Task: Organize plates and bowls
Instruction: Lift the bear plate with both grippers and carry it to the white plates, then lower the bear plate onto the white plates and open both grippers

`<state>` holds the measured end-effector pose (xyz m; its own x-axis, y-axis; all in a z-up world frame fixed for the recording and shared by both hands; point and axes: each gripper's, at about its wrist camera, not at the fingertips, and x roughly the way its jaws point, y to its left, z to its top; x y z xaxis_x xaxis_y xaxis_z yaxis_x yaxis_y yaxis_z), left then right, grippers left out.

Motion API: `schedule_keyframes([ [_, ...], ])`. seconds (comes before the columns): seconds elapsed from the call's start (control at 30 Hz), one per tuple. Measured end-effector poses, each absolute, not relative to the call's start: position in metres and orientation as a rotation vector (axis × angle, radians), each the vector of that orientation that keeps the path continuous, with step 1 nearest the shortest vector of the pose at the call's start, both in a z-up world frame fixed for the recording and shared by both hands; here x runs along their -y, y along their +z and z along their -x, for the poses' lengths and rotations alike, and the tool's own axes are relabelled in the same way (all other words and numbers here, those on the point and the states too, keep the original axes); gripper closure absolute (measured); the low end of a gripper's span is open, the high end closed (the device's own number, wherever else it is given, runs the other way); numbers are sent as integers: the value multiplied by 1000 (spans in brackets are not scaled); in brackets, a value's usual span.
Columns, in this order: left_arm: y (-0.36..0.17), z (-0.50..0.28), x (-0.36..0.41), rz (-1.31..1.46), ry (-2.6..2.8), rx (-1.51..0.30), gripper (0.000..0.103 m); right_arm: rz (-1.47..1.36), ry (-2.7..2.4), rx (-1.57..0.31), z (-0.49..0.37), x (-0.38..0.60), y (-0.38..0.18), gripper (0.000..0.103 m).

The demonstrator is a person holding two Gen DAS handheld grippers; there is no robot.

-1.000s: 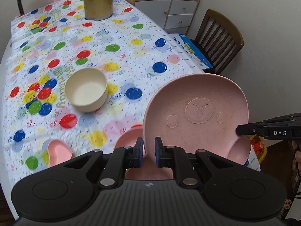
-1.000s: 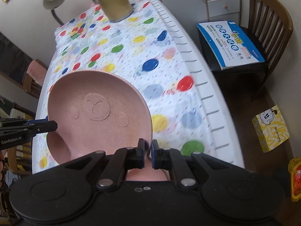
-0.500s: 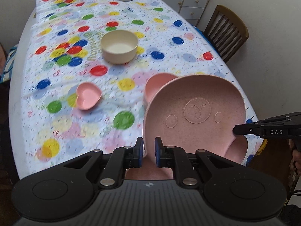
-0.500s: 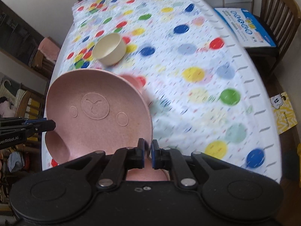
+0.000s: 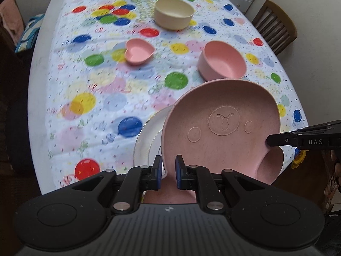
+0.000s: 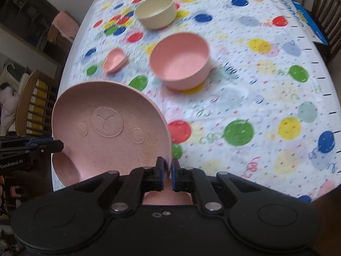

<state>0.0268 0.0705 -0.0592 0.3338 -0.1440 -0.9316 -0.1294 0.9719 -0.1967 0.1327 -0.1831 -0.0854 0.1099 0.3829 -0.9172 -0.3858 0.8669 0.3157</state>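
Right now I hold the pink bear-face plate up in the air with both tools. My left gripper pinches the plate's near rim, and my right gripper pinches the other side. Just under it, at the near edge of the table with the balloon-dot cloth, sits a white round plate. I think the pink plate should go on top of that one. To do it well, I should keep it flat, line it up over the white plate, lower both sides together, then let go. The round pink bowl, small pink heart dish and cream bowl sit farther off.
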Motion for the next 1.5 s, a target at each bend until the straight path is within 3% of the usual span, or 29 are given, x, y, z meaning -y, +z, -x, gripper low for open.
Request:
schedule_keyframes([
  [0.5, -99, 6, -78, 304, -18, -1343, 91, 69, 560, -1451, -111, 158, -117, 97],
  [1.1, -118, -13, -79, 285, 7, -1382, 91, 79, 504, -1480, -124, 147, -137, 96],
  [1.23, -122, -16, -78, 263, 24, -1398, 91, 68, 503, -1487, -127, 145, -138, 87],
  [1.5, -118, -17, -79, 245, 36, -1383, 91, 82, 528, -1449, -131, 141, -127, 81],
])
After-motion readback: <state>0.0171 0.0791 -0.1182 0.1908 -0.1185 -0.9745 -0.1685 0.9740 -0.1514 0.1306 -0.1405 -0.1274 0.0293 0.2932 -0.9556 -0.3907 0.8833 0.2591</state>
